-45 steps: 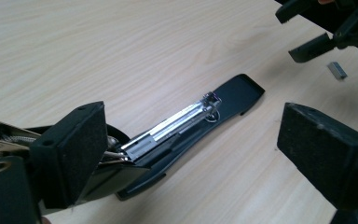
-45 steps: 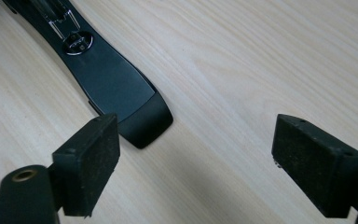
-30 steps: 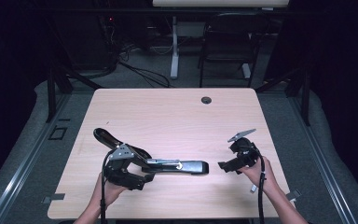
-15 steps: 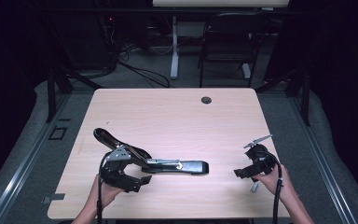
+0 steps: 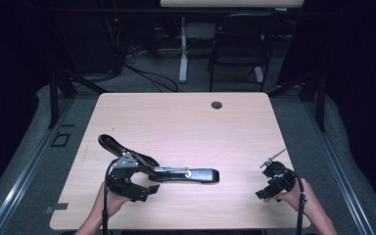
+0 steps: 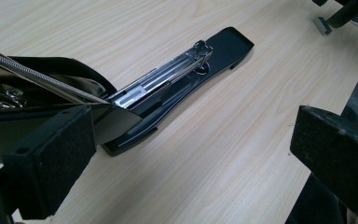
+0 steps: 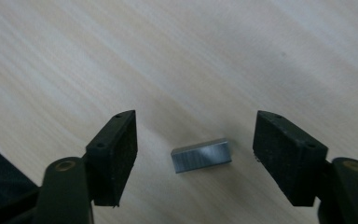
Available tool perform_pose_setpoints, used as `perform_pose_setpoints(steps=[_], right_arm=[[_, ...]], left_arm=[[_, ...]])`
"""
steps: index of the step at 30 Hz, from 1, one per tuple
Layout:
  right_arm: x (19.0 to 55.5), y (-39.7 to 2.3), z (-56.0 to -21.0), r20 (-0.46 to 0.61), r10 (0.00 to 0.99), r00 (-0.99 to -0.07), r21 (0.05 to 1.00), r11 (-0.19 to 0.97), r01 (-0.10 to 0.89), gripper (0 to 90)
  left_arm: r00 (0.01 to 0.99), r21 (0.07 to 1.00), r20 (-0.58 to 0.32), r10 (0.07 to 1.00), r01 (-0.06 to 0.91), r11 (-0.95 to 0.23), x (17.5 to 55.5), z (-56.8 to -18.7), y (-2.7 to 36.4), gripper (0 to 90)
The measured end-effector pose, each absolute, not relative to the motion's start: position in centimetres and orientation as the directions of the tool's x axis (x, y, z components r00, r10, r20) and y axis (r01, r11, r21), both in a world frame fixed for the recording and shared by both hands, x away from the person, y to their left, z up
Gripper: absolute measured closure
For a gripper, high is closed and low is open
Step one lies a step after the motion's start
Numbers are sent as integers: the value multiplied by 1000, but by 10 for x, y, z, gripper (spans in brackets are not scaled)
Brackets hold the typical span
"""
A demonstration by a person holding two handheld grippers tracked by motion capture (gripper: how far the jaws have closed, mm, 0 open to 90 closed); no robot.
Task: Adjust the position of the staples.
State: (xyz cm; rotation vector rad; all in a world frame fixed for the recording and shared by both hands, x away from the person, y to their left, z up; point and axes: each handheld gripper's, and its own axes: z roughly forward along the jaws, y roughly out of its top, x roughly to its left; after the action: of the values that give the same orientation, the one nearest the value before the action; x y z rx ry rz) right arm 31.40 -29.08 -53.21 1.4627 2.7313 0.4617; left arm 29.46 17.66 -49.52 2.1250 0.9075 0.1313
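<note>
A: How does the right gripper (image 7: pixel 196 158) stand?

B: Part open, jaws just been closing, the staple strip (image 7: pixel 201 154) lying on the surface (image 7: pixel 205 56) between them, touched by neither pad. It holds nothing.

A: And the left gripper (image 5: pixel 127 182)?

B: Wide open, just beside the opened stapler (image 5: pixel 176 173), near the surface's front left. Its left pad sits close against the raised lid; I can't tell whether they touch.

A: Changed since before?

B: The right gripper has shifted toward the surface's right front edge. The stapler lies as it did.

A: Anything unclear?

B: From the high view the strip is too small to make out.
</note>
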Motion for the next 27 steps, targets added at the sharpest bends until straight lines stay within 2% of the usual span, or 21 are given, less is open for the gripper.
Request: perform_pose_setpoints(steps=[3,10,16,24,27], right_arm=[[317,-293,-534,114,783,-611,154,594,789,355],[319,-294,-537,113,778,-617,116,607,786,436],[321,-298,-538,89,778,-622,76,617,783,540],[321,-298,-536,103,786,-610,107,601,792,568],[321,-296,-535,112,801,-589,164,569,806,569]], left_arm=[[737,712,-202,645,563,-420,295,-496,176,3],[737,709,-203,645,565,-422,295,-496,176,3],[739,701,-193,645,564,-437,296,-496,176,3],[743,703,-194,640,560,-437,296,-496,177,3],[748,705,-190,636,555,-442,296,-496,176,2]])
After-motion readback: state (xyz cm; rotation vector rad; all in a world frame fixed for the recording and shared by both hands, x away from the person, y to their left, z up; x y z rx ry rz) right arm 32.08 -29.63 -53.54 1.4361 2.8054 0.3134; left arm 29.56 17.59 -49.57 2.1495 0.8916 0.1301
